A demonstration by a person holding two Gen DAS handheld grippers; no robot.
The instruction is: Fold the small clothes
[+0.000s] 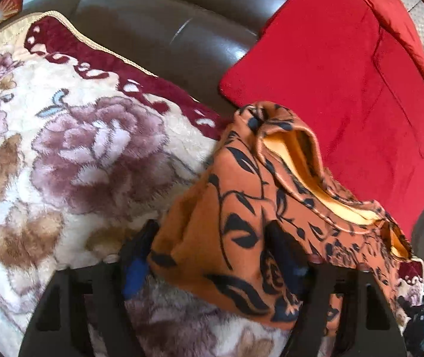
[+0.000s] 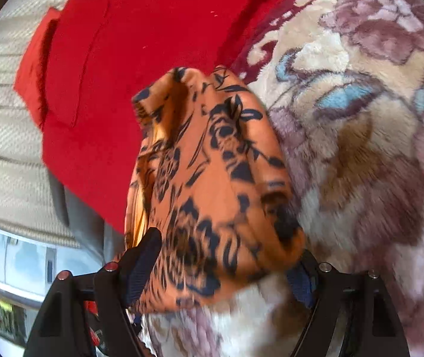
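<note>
An orange garment (image 1: 241, 196) with a black leaf and flower print and a yellow lining lies bunched on a plush floral blanket (image 1: 78, 148). In the left wrist view my left gripper (image 1: 212, 250) is open, its fingers either side of the near end of the bunch. The cloth drapes past the right finger. In the right wrist view the same garment (image 2: 218, 154) fills the wide gap of my open right gripper (image 2: 221, 264). Its left finger shows bare beside the cloth. The cloth partly hides its right finger. This view is blurred.
A flat red cloth (image 1: 331, 89) (image 2: 140, 44) lies just behind the garment. A brown leather sofa back (image 1: 167, 20) rises beyond the blanket (image 2: 361, 148). A cream woven cover (image 2: 0, 134) lies past the red cloth.
</note>
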